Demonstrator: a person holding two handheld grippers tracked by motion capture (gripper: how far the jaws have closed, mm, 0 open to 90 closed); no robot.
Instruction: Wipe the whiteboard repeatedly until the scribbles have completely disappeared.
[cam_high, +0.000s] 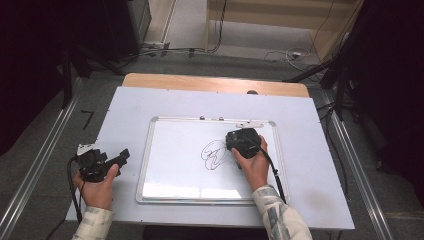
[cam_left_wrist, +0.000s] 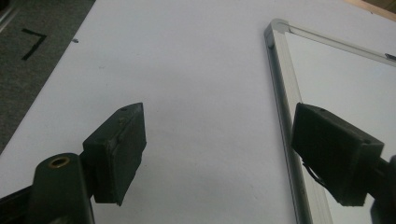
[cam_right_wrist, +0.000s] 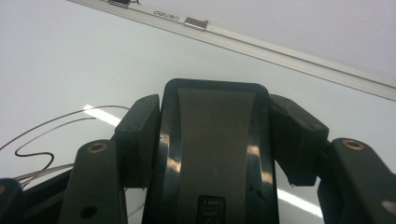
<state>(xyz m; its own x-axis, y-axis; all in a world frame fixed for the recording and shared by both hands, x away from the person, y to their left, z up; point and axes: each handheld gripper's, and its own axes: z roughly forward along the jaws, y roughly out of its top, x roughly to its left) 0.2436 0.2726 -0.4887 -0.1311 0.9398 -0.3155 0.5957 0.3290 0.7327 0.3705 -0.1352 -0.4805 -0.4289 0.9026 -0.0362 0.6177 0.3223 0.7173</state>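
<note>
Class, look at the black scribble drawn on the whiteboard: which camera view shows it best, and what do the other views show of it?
The high view: the whole black scribble lies in sight on the silver-framed whiteboard, beside the right tongs. The right gripper view catches a few curved strokes at its left edge. The left gripper view has the board's frame and blank surface.

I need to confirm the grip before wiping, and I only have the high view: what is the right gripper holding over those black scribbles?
Observer: The right gripper is shut on a black eraser, one pad on each side of it.
Operator: And the left gripper's jaws?
Observer: The left gripper is open, with nothing between the pads; they straddle the whiteboard frame's left edge.
Operator: Anything on the board's far frame?
Observer: Two small metal clips sit on the frame, with a small printed brand mark between them.
</note>
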